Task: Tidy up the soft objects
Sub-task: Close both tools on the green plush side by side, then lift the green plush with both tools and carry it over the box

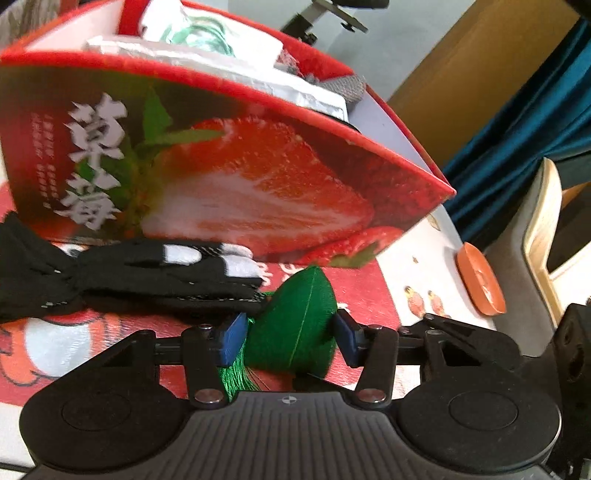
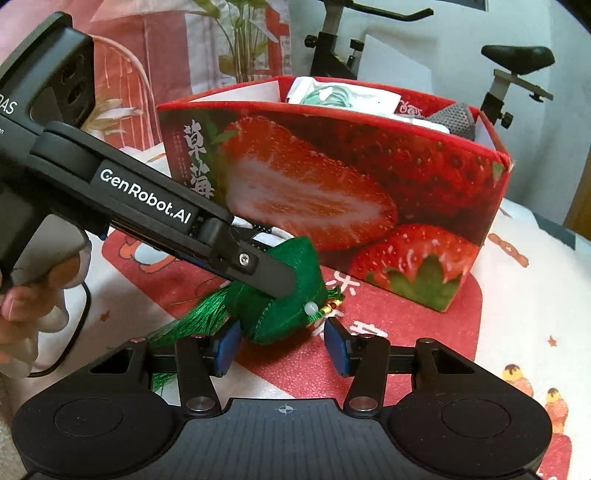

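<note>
Behind my bench [image 2: 524, 280], under its white cloth with red cartoon print, I see a black exercise bike [image 2: 517, 62] against a pale wall [image 2: 424, 48], a leafy green potted plant [image 2: 240, 33], a dark teal curtain [image 1: 517, 140], a brown wooden panel [image 1: 480, 62] and a pale bentwood chair [image 1: 543, 236].

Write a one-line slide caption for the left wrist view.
Left gripper pinches the green pouch on the mat, with a black glove lying before the strawberry box.
</note>
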Demonstrator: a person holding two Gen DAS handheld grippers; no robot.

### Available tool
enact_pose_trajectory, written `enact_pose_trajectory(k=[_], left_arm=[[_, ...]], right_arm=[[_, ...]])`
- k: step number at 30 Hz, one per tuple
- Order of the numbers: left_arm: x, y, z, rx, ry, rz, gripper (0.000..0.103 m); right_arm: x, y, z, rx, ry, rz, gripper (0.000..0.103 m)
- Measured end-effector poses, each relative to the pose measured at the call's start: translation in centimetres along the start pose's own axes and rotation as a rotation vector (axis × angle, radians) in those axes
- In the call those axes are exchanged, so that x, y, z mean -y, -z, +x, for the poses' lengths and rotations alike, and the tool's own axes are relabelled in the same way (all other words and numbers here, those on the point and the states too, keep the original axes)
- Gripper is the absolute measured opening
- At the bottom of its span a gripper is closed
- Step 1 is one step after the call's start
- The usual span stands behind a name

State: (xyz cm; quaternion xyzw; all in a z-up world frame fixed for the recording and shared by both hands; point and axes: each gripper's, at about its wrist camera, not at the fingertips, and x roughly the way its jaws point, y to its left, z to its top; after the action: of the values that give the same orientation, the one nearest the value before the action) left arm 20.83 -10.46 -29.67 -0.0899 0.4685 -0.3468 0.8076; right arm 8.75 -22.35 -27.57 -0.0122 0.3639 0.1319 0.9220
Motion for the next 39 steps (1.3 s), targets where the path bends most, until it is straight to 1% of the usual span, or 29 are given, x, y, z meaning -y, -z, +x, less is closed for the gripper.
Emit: enact_pose_trajectory(k=[2,4,8,10,15,23,29,33,39], left_arm=[[0.0,-0.1,0.0,-0.006,0.007,0.021,0.053],[0.4,-0.1,0.2,-0.010,0.005,0.042,0.052],[1.4,0.2,-0.1,-0.014,0.004,0.072,0.051],[1.9,0.2,-0.6,0.000,-0.002,0.098,0.051],[2.6,-0.2,-2.5,0.044,0.006,0.099,0.049],[3.2,-0.5,-6.7,0.132,0.052,0.069,0.049],[4.3,-1.1,-9.2,0.194,0.071,0.088,0.049],[5.0,-1.7,-10.6,0.244,0.093,0.096,0.049],[6.0,-3.1,-12.5,0.311,0.100,0.122,0.049]], right_arm=[[0.1,0.0,0.2,-0.010,-0.006,0.006,0.041],[0.0,0.0,0.1,-0.010,-0.001,0.005,0.041],[0.3,-0.2,-0.5,0.009,-0.001,0.023,0.040],[0.2,-0.4,-1.0,0.022,-0.004,0.017,0.040],[-0.4,-1.2,-2.3,0.068,0.005,-0.013,0.040],[-1.5,-2.6,-4.8,0.139,0.022,-0.072,0.040],[-2.0,-4.0,-6.5,0.196,0.042,-0.115,0.040],[-1.8,-5.4,-7.7,0.230,0.039,-0.114,0.040],[-2.0,-7.8,-9.0,0.288,0.048,-0.168,0.040]])
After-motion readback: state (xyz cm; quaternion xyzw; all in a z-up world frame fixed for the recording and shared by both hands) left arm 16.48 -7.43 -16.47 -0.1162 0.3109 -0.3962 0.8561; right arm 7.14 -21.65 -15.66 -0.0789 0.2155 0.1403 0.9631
